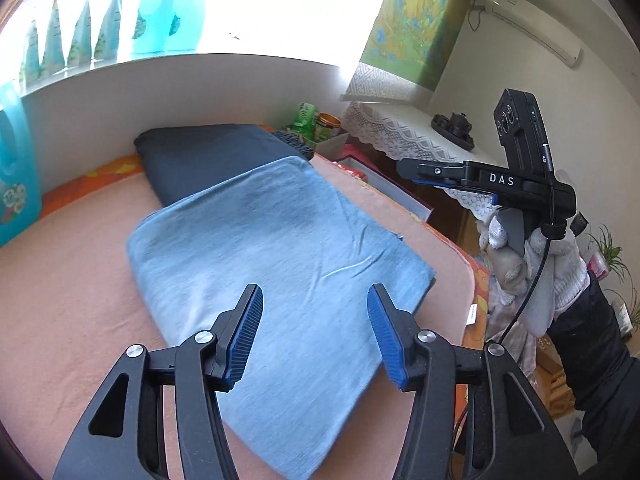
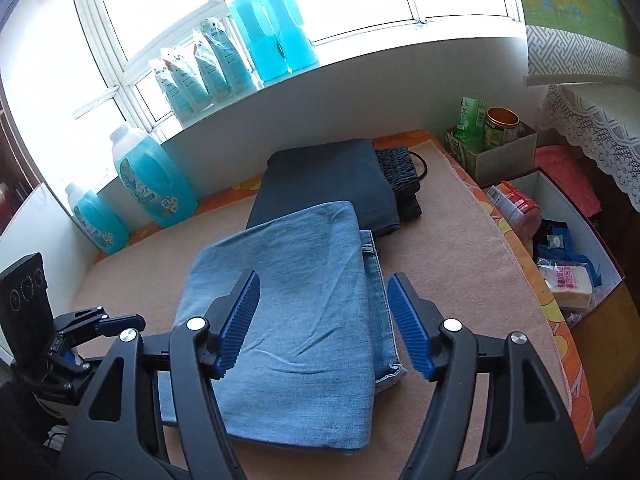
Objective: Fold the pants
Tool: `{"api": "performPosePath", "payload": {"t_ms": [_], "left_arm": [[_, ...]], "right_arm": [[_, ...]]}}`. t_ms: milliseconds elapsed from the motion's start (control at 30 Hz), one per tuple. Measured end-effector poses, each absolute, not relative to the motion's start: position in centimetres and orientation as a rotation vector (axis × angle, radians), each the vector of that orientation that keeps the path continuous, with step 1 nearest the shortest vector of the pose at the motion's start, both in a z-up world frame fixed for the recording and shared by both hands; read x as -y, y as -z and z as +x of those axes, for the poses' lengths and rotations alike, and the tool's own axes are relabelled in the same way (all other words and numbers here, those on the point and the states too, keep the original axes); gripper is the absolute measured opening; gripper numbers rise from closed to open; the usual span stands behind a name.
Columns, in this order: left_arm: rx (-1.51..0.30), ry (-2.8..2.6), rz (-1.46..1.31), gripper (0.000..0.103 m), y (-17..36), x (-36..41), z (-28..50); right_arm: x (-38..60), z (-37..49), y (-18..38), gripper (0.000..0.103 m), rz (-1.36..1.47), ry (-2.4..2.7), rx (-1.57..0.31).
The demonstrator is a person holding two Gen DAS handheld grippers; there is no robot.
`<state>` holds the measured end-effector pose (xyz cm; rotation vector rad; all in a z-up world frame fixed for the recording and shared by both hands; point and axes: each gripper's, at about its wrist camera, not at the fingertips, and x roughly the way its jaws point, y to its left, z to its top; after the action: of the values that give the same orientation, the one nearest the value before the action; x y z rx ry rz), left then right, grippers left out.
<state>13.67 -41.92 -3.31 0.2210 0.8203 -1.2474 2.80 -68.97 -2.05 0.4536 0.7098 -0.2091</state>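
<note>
Lying folded on a pink blanket (windowsill above), light-blue pants; both claws gape empty.

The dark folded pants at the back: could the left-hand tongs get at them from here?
Probably yes. The left tongs stand open and empty above the light blue jeans, and the dark folded pants lie just beyond, their top bare. Only the jeans' far edge overlaps them, so reaching over should do.

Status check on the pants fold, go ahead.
Left gripper open, empty. Right gripper open, empty. Light blue jeans folded flat on the mat, dark pants folded behind them. Nothing in the way.
</note>
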Motion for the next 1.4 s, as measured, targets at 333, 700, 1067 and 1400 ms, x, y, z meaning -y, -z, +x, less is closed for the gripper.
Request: {"api": "performPosePath", "payload": {"t_ms": [333, 700, 1067, 1400], "left_arm": [[-1.076, 1.057, 0.053, 0.056, 9.5, 39.8, 20.2], [-1.166, 1.042, -0.004, 0.056, 12.2, 41.0, 22.6], [-1.137, 1.084, -0.022, 0.056, 12.2, 42.4, 22.7], [-1.081, 1.078, -0.008, 0.037, 11.7, 43.9, 22.2]], "right_arm": [[71.3, 8.4, 8.9, 0.085, 0.391, 0.178, -0.958], [74.4, 9.9, 12.8, 0.086, 0.568, 0.003, -1.008], [72.5, 10.4, 13.0, 0.066, 0.497, -0.118, -0.988], [69.7, 10.3, 11.9, 0.023, 0.490, 0.000, -0.941]]}}
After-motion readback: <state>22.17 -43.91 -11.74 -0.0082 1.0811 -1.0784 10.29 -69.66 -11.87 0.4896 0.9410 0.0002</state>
